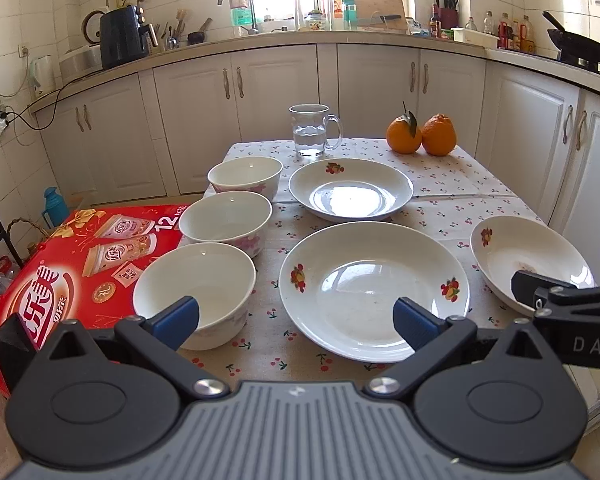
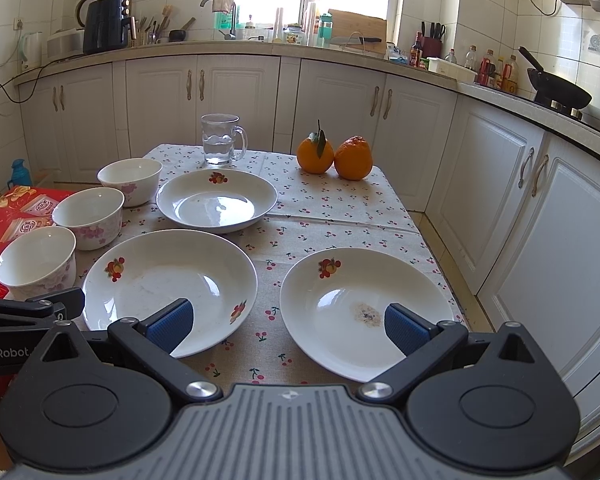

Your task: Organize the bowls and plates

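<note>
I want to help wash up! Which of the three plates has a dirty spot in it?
The near right plate, by the table's right edge, has a brownish smudge in its middle. The near left plate and far plate look clean.

Readable print on the box and the two grippers

The red carton, left of the left jaws, bears a white "12" and large Chinese characters, partly cut off. The right gripper, right of those jaws, shows "DAS"; the left gripper, left of the right jaws, reads "enRobot".
</note>
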